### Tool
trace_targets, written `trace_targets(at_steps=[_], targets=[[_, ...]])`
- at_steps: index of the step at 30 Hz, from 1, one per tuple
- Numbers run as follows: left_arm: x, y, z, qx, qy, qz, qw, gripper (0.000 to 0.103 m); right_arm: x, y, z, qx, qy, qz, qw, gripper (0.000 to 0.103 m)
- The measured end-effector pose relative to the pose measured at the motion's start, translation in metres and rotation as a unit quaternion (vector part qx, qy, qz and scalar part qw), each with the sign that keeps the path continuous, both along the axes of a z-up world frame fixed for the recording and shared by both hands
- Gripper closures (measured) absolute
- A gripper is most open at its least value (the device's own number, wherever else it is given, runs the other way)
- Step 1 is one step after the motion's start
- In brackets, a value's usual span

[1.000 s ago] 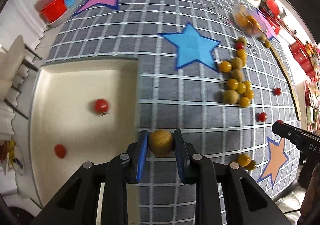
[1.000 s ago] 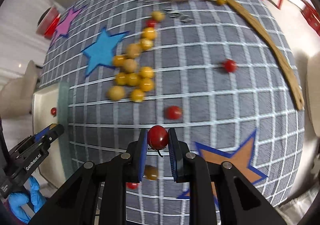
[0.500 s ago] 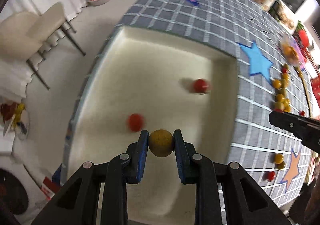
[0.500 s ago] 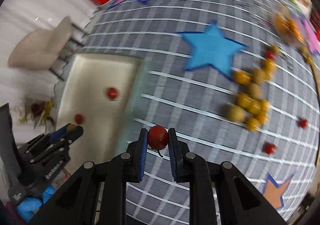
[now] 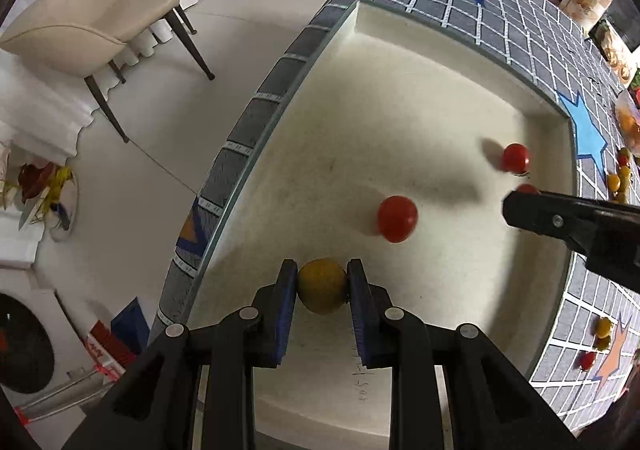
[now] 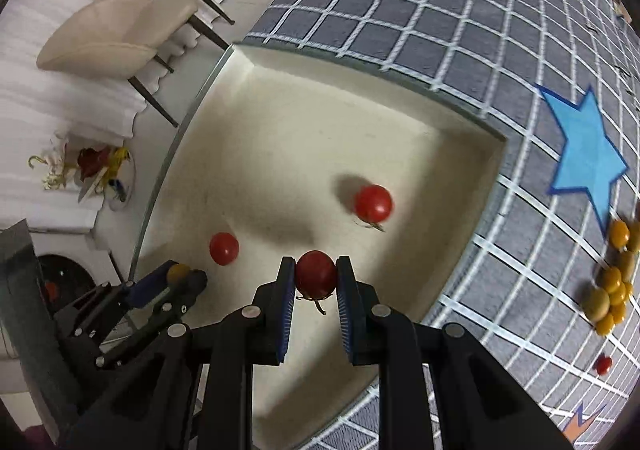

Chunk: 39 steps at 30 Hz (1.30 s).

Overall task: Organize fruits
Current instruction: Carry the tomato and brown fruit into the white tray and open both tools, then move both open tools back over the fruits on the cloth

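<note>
My left gripper point(image 5: 322, 284) is shut on a brownish-yellow round fruit point(image 5: 322, 285) and holds it over the near part of a cream square tray point(image 5: 400, 57). My right gripper point(image 6: 316, 276) is shut on a red cherry tomato point(image 6: 316, 274) over the same tray point(image 6: 400, 121). Two red tomatoes lie in the tray point(image 5: 397, 218) point(image 5: 516, 157), also in the right wrist view point(image 6: 373, 203) point(image 6: 224, 248). The right gripper reaches in from the right in the left wrist view point(image 5: 516, 201). The left gripper shows at lower left in the right wrist view point(image 6: 180, 276).
A pile of yellow and brownish fruits point(image 6: 612, 282) lies on the grey grid tablecloth point(image 6: 440, 9) to the right, with a loose red tomato point(image 6: 603, 364). The tray sits at the table's edge; beyond it are floor and a beige chair point(image 5: 88, 29).
Both grippers have moved left from over the tablecloth to over the tray, each still holding its fruit. The right gripper now hangs inside the tray area beside the left one.
</note>
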<state>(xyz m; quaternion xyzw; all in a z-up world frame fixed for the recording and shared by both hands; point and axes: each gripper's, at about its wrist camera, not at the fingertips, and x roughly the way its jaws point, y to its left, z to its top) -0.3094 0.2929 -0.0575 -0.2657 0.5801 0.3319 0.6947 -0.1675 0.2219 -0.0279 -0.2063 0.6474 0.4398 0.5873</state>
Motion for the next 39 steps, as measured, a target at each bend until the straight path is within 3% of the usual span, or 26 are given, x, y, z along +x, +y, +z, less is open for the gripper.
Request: trace_targets(at_steps=[10, 11, 12, 13, 14, 16, 18, 20, 21, 29, 39], targets=[[0.002, -0.008, 0.000, 0.011, 0.002, -0.003, 0.9999, 0.075, -0.005, 0.018, -0.021, -0.022, -0.010, 0.007, 1.000, 0.080], [0.002, -0.008, 0.000, 0.015, 0.005, -0.004, 0.9999, 0.065, -0.006, 0.019, -0.020, -0.021, -0.009, 0.008, 1.000, 0.080], [0.002, -0.009, 0.001, 0.017, 0.006, -0.003, 0.9998, 0.040, -0.005, 0.020, -0.020, -0.021, -0.007, 0.008, 1.000, 0.080], [0.001, -0.010, 0.003, 0.023, 0.005, 0.000, 0.9997, 0.030, -0.004, 0.020, -0.020, -0.021, -0.004, 0.007, 1.000, 0.080], [0.000, -0.010, 0.005, 0.031, 0.002, 0.002, 0.9995, 0.026, -0.003, 0.020, -0.021, -0.020, 0.001, 0.006, 1.000, 0.080], [0.000, -0.012, 0.007, 0.032, 0.005, -0.001, 0.9995, 0.026, 0.000, 0.020, -0.020, -0.018, 0.009, 0.004, 1.000, 0.076], [-0.001, -0.012, 0.006, 0.028, 0.011, -0.004, 0.9995, 0.026, 0.003, 0.019, -0.015, -0.011, 0.011, 0.002, 1.000, 0.059], [-0.002, -0.012, 0.006, 0.027, 0.015, -0.004, 0.9995, 0.026, 0.005, 0.016, -0.010, -0.001, 0.019, -0.001, 1.000, 0.023], [-0.003, -0.011, 0.006, 0.026, 0.016, -0.004, 0.9995, 0.026, 0.004, 0.016, -0.007, 0.005, 0.022, -0.004, 1.000, 0.019], [0.011, -0.029, 0.026, 0.032, 0.018, -0.038, 0.9986, 0.026, 0.022, -0.001, 0.027, 0.038, 0.021, -0.044, 0.998, 0.019], [0.083, -0.078, 0.054, 0.038, -0.010, -0.145, 0.9887, 0.026, 0.081, -0.101, 0.039, 0.017, 0.002, -0.157, 0.988, 0.019]])
